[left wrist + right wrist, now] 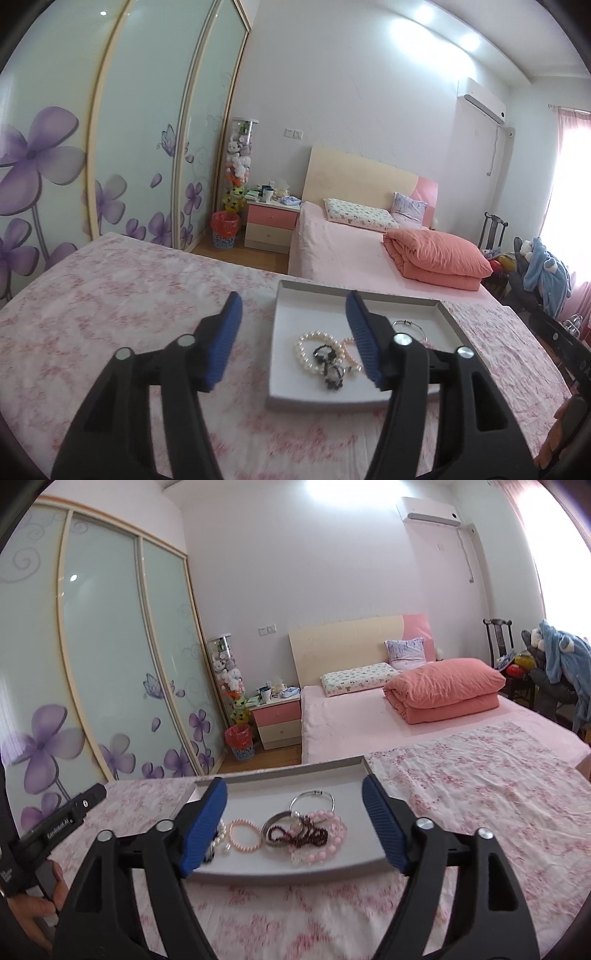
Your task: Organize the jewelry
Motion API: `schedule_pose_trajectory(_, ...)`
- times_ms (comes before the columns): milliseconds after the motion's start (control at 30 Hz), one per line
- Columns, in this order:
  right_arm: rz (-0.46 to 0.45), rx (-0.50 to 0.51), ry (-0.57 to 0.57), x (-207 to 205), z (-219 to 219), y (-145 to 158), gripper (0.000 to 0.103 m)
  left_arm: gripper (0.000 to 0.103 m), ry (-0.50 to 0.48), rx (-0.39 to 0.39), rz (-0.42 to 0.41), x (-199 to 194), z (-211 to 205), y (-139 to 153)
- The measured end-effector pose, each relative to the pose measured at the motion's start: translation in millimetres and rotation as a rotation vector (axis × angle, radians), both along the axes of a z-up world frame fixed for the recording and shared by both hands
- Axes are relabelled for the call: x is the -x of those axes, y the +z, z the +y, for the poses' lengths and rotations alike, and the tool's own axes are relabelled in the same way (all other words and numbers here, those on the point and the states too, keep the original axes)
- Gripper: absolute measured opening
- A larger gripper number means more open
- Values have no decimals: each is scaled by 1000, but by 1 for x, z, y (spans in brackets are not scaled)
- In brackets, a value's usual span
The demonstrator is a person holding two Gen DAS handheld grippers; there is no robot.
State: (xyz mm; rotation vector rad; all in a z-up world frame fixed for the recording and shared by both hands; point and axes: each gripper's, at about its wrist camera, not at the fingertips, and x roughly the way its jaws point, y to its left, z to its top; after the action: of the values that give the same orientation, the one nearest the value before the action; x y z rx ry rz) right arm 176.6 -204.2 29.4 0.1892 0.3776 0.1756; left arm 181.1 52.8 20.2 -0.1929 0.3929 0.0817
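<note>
1. Over the flowered counter (461, 794), both grippers hang above the shallow grey tray (280, 873), and nothing is between either pair of fingers.
2. Left gripper (295, 343): spread apart and empty. Right gripper (295, 827): spread wide, also empty.
3. All the jewelry sits in the tray: a white pearl bracelet (308, 349), a pink bead bracelet (244, 833), a silver bangle (312, 799), a dark red bead strand (299, 836) tangled with a pale pink bead strand (327, 843).
4. My read: this is between picks, with a piece still to be chosen.
5. Next move calls for a low, narrow approach on one loose loop; the tangled strands could drag neighbours along.
6. Beyond: a pink bed (354, 716), a folded coral quilt (447, 690), a flower-painted wardrobe (103, 664), a nightstand (279, 720).
</note>
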Motion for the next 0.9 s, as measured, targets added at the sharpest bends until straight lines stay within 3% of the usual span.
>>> schedule_pose_trajectory(200,-2,67,0,31,13,-3,101,84,-11,-6,7,31,0,2)
schedule_pose_trajectory(333,-3,97,10,42,17,-6,101,98,-27,-54,-14,54,-7,2)
schedule_pose_trajectory(567,-18,134,12,62,17,-11,101,99,-45,-129,-64,89,-25,1)
schedule_pose_trajectory(900,-55,128,10,94,10,-13,101,99,-25,-142,-101,117,-30,-5)
